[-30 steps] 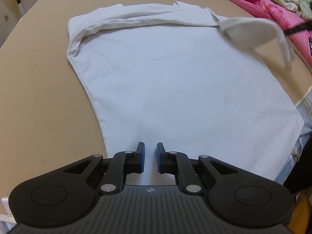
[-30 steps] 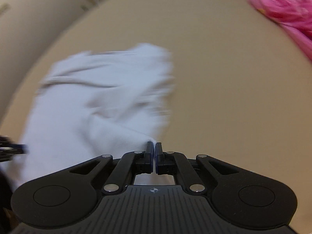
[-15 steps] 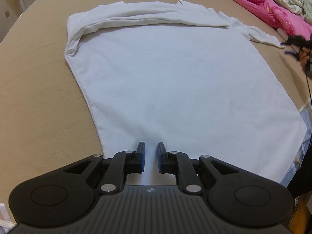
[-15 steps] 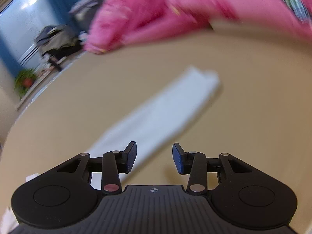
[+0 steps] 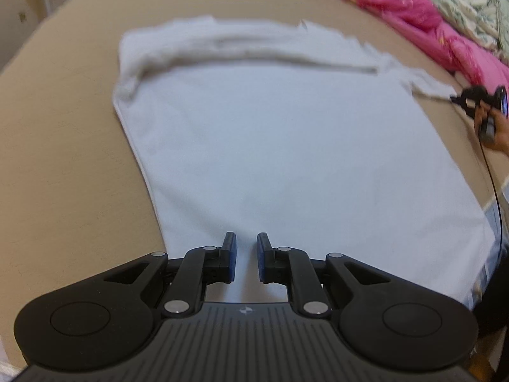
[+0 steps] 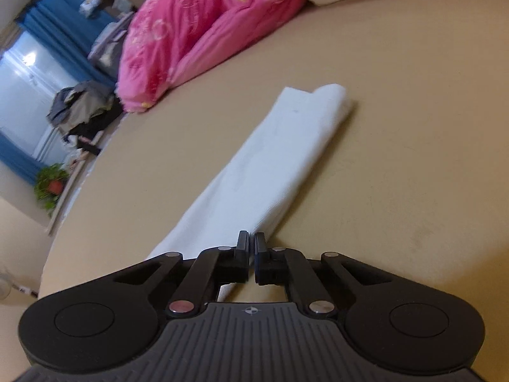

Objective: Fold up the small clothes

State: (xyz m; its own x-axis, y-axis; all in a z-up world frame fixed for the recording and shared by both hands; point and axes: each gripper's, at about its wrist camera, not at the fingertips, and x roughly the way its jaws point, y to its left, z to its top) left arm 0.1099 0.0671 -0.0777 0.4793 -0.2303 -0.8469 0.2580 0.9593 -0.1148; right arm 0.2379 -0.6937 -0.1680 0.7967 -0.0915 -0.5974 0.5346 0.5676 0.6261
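Observation:
A white long-sleeved shirt point(image 5: 286, 146) lies flat on the tan bed surface point(image 5: 63, 175). One sleeve is folded across its far edge. My left gripper point(image 5: 246, 245) hovers over the near hem, its jaws a narrow gap apart with cloth showing under the gap and nothing pinched. The other sleeve point(image 6: 273, 162) stretches out straight to the right. My right gripper point(image 6: 251, 243) is shut on the near end of that sleeve. The left wrist view shows the right gripper point(image 5: 458, 98) at the sleeve's tip, held by a hand point(image 5: 496, 133).
A pink quilt point(image 6: 191, 31) and a patterned blanket point(image 5: 470, 3) are heaped along the far right side of the bed. A thin black cable point(image 5: 493, 184) hangs from the right gripper. The bed's edge point(image 5: 490, 203) runs close to the shirt's right side.
The right gripper carried the lifted sleeve out to the right, laid it flat, opened, then shut again at the sleeve's end. The left gripper stayed over the hem.

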